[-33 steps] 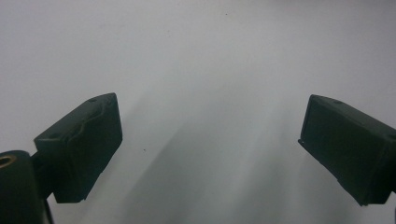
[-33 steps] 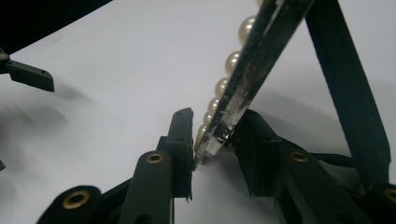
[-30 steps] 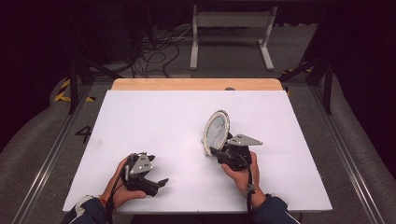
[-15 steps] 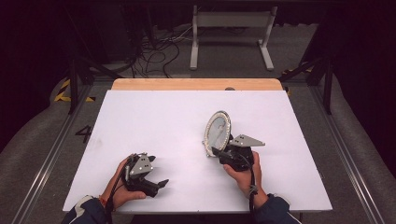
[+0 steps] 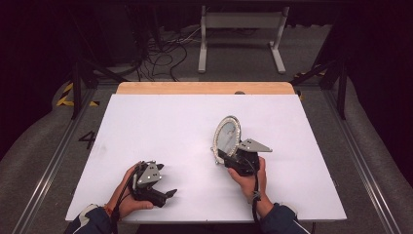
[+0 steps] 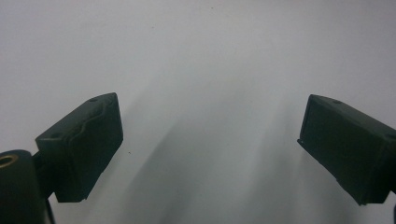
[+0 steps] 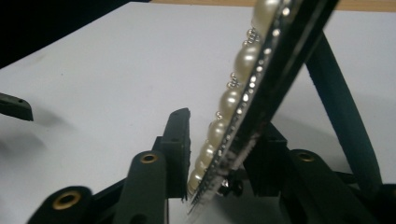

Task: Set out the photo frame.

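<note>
my right hand-held gripper [image 5: 228,155] has the pearl-rimmed oval mirror [image 5: 227,134] by its lower edge, right of the middle of the white desk [image 5: 160,126]. in the right gripper view the rim [image 7: 243,107] runs up and away between the jaws, which sit narrow on either side of it; the right one looks pressed against the dark back, while a thin gap shows beside the pearls, so i judge the hold light. the mirror's long axis stands nearly upright, tipped a little, rising straight ahead of that gripper, with its dark stand leg [image 7: 343,107] slanting down behind to the desk. my left hand-held gripper [image 5: 165,195] rests near the front edge, well apart from the mirror, jaws wide with nothing between them, so the right hand is plainly the nearer. the desk around the mirror is bare and flat, leaving room to set it down either side; beyond the far wooden edge the floor is dark, with cables [image 5: 163,48] and a grey frame [image 5: 241,34].
</note>
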`<state>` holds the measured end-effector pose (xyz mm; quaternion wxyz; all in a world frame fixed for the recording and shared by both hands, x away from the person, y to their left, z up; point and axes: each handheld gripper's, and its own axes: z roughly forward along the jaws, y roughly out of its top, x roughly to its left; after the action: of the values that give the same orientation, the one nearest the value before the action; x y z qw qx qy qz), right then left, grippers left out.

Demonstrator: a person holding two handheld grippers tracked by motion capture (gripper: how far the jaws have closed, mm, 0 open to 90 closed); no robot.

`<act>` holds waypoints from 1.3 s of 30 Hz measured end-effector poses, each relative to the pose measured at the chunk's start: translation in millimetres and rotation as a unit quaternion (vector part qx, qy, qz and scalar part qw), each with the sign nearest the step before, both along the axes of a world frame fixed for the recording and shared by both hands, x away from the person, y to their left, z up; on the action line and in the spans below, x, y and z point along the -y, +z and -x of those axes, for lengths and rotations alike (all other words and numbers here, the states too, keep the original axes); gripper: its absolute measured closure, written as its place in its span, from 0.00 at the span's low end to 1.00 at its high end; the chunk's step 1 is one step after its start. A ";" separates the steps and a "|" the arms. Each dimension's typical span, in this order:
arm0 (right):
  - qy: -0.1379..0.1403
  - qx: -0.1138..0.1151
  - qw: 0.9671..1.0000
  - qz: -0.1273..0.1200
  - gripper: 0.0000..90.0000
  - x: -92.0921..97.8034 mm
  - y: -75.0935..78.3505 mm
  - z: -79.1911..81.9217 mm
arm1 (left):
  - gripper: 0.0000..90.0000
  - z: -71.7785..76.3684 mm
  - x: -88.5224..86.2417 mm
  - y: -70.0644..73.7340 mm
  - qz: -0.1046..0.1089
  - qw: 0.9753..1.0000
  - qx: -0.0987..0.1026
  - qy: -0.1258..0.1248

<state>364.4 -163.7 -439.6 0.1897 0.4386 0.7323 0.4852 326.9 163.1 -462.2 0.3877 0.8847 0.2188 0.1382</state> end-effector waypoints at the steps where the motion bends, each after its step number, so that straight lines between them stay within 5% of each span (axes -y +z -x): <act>1: 0.001 0.001 1.000 0.000 0.74 0.5 -0.2 -0.2 | 0.07 0.0 0.0 0.1 0.001 1.000 -0.001 -0.001; 9: 0.020 -0.018 1.000 -0.015 0.81 8.2 -0.3 -2.2 | 0.07 2.2 1.8 -0.2 -0.005 1.000 -0.003 -0.012; 39: 0.093 -0.057 0.994 0.010 0.86 22.8 8.1 -9.2 | 0.10 2.0 0.7 1.4 0.010 1.000 -0.015 -0.022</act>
<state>373.5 -186.6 -431.5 0.1057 0.3934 0.7843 0.4678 324.9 162.4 -460.7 0.3962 0.8872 0.2068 0.1145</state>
